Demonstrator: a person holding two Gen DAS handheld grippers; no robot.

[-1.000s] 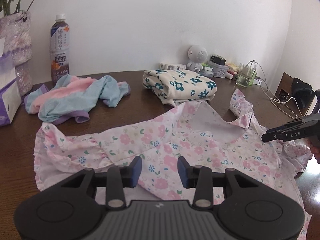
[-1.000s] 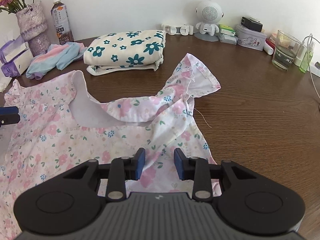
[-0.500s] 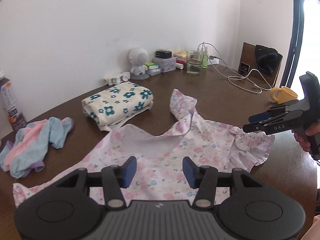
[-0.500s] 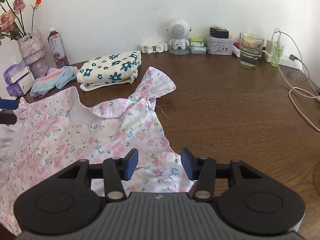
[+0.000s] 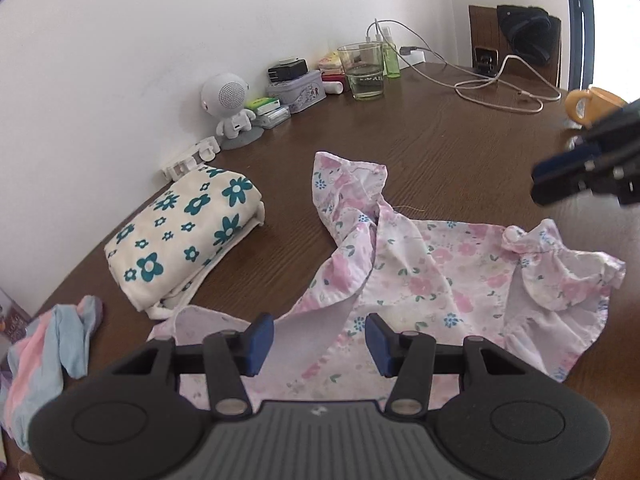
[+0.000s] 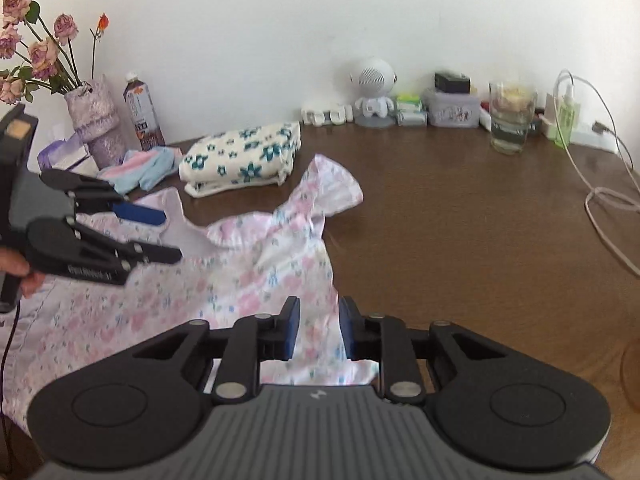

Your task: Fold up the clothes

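Note:
A pink floral garment point(image 5: 440, 264) lies spread and rumpled on the brown table point(image 5: 440, 140), one sleeve flipped up toward the wall. My left gripper point(image 5: 319, 344) hovers open over its white-lined neckline, holding nothing. My right gripper point(image 6: 319, 328) is at the garment's point(image 6: 260, 272) near right edge, jaws narrowed to about half width with fabric lying between them. The left wrist view shows the right gripper point(image 5: 536, 184) at the far right, above the ruffled sleeve. The right wrist view shows the left gripper point(image 6: 168, 236) open above the collar, with a hand behind it.
A folded cream cloth with teal flowers point(image 5: 188, 236) and a crumpled pastel garment point(image 5: 52, 344) lie behind. Along the wall stand a robot speaker point(image 6: 374, 84), a glass point(image 6: 512, 124), small boxes, a bottle point(image 6: 142, 116) and a vase point(image 6: 92, 120). Cables point(image 6: 608, 200) and a yellow mug point(image 5: 588, 104) lie right.
My left gripper has swung right and nearer the neckline. The right gripper's jaws have narrowed over the garment's edge, and it has dropped closer to the fabric.

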